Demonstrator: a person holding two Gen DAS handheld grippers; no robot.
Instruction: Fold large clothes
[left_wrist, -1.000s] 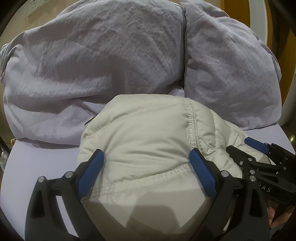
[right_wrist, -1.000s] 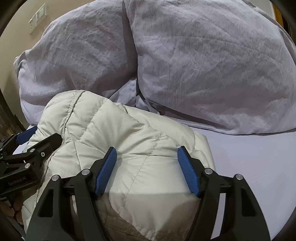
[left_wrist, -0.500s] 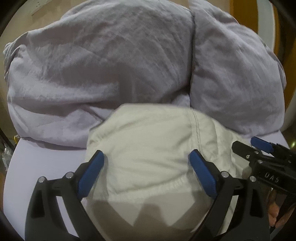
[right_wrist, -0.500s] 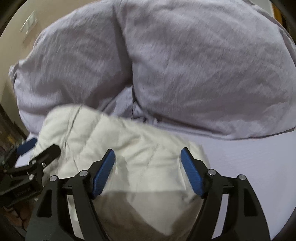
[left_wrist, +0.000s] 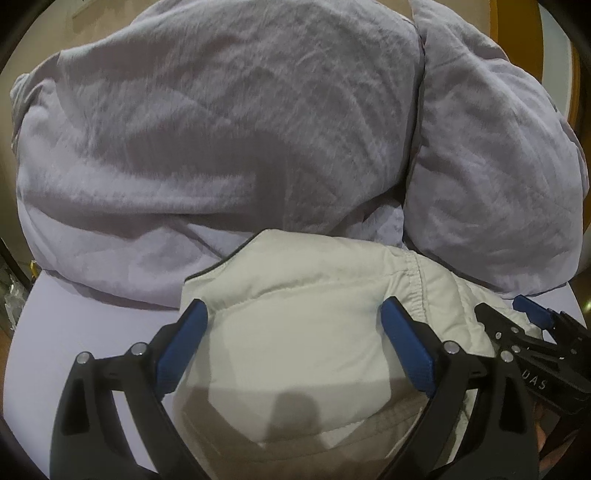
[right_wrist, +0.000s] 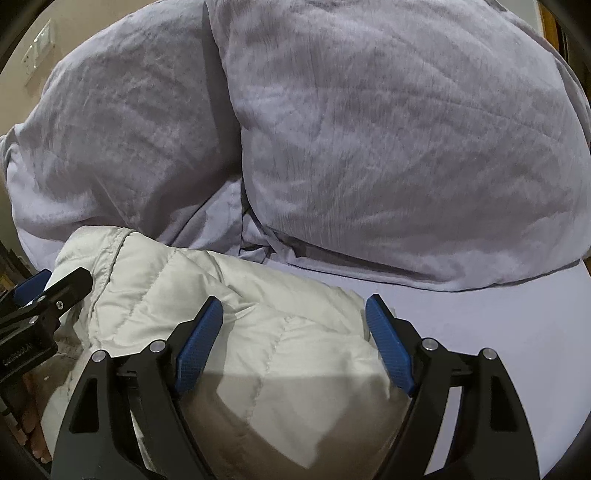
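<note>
Each gripper (left_wrist: 293, 349) (right_wrist: 293, 339) is black, with silver screws, ribbed blue finger pads (right_wrist: 389, 349) and white lettering.

Cream-white quilted jacket (left_wrist: 295, 332), stitched in pale seams. Lilac crinkled pillows (left_wrist: 221, 129) behind, plain lilac sheet (right_wrist: 498, 314) below. Black left gripper (left_wrist: 295, 347) and right gripper (right_wrist: 293, 339), blue textured pads (right_wrist: 388, 350).
</note>
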